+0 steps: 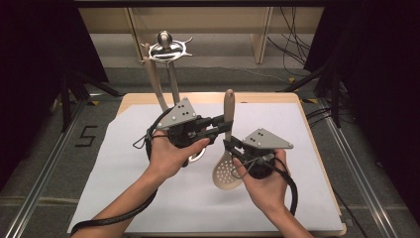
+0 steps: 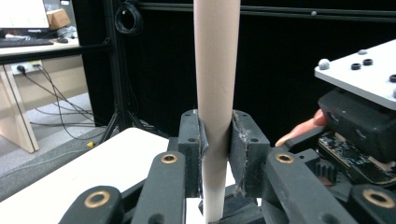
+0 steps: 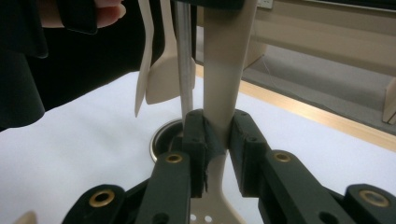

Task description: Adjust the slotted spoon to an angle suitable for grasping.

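While both grippers pinch the slotted spoon (image 1: 227,148), its long axis runs upright: left gripper (image 1: 222,122) clamps the handle above, right gripper (image 1: 229,145) the neck; utensil rack (image 1: 166,49) stands beyond, nearer the left.

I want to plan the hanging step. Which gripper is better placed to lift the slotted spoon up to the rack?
Probably the left gripper: it clamps the slotted spoon higher on the handle, nearer the rack. The right gripper grips low, near the bowl.
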`<state>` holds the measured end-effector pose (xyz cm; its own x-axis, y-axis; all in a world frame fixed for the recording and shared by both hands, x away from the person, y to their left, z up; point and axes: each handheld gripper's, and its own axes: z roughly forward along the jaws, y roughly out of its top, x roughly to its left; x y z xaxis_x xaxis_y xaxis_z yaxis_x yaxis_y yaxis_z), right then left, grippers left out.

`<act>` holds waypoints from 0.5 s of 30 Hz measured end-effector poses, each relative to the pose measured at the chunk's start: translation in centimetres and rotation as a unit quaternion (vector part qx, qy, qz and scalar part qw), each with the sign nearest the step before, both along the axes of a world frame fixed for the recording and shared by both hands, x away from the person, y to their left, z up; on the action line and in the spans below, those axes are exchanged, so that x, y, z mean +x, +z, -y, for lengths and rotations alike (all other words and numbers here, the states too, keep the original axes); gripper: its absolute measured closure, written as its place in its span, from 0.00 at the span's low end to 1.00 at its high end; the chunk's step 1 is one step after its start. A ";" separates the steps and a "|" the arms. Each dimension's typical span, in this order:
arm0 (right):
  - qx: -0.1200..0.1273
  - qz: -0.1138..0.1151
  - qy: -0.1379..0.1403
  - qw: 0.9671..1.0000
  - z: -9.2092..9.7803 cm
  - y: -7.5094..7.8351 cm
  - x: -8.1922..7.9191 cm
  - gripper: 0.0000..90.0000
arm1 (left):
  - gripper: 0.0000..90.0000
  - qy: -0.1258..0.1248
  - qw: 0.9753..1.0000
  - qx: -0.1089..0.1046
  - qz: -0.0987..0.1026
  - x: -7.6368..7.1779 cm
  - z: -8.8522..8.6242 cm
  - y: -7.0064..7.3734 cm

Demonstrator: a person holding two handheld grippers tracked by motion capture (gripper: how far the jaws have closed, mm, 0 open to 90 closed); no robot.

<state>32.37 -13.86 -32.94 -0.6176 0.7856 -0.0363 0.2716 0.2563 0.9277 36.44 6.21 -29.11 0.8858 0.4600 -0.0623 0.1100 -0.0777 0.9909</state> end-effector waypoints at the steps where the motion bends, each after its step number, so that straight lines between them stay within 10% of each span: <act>1: -0.001 0.004 0.004 1.000 0.0 0.0 0.0 0.86 | 0.83 -0.003 1.000 0.001 0.002 -0.1 -0.1 0.1; 15: 0.010 0.010 0.015 1.000 2.3 -0.2 -0.9 0.72 | 0.84 0.012 1.000 0.003 0.006 0.6 -3.9 0.1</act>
